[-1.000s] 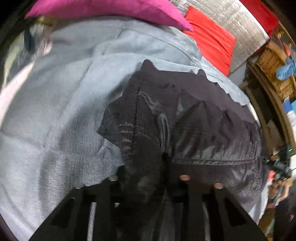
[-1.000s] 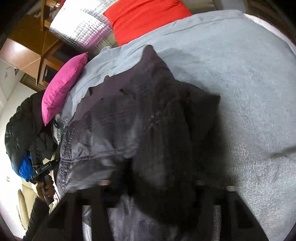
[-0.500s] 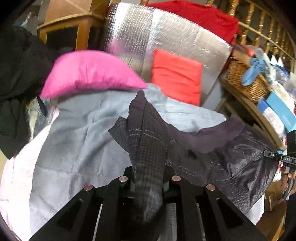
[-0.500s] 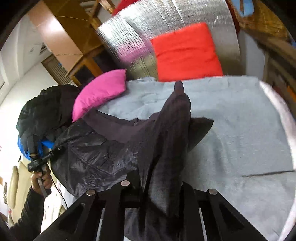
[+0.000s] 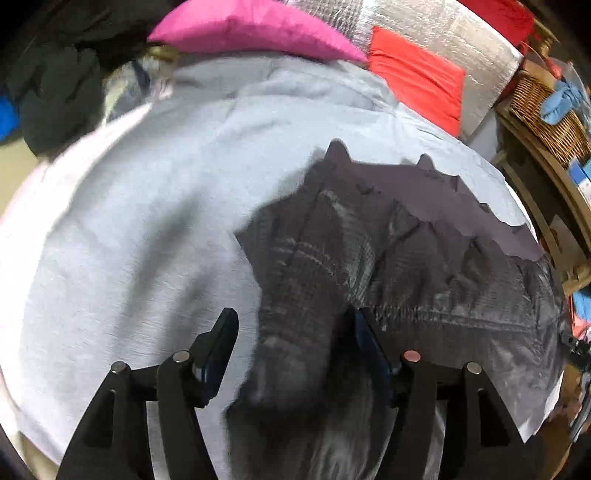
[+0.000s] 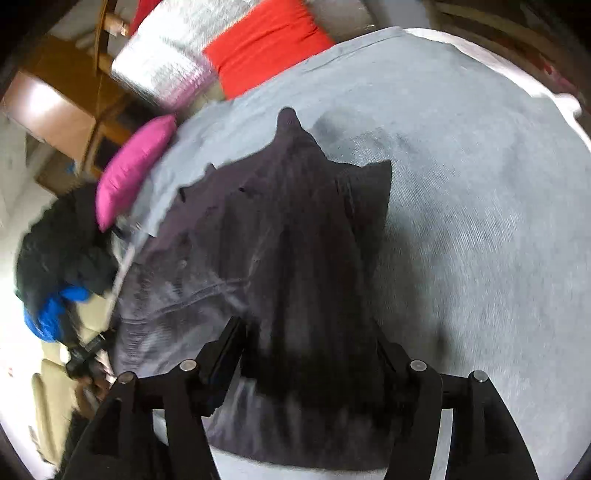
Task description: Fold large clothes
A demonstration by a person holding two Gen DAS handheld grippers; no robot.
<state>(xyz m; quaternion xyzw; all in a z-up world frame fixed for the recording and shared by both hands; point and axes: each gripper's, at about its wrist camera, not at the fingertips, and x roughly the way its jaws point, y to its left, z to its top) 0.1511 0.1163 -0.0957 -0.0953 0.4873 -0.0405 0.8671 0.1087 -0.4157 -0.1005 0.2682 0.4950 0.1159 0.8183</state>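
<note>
Change: the dark garment (image 5: 332, 266), lifted in a pinched peak half a second ago, has been lowered onto the grey bed cover (image 5: 140, 206).
Left claw (image 5: 291, 325): jaws are opening; a fold of the garment lies between them, no longer pinched.
Right claw (image 6: 310, 336): jaws are opening likewise, dark cloth between them, unpinched.
Garment: spread on the bed cover, upper edge folded over.
Far end: a pink pillow (image 5: 243, 29) and a red cushion (image 5: 417, 81) are seen.
</note>
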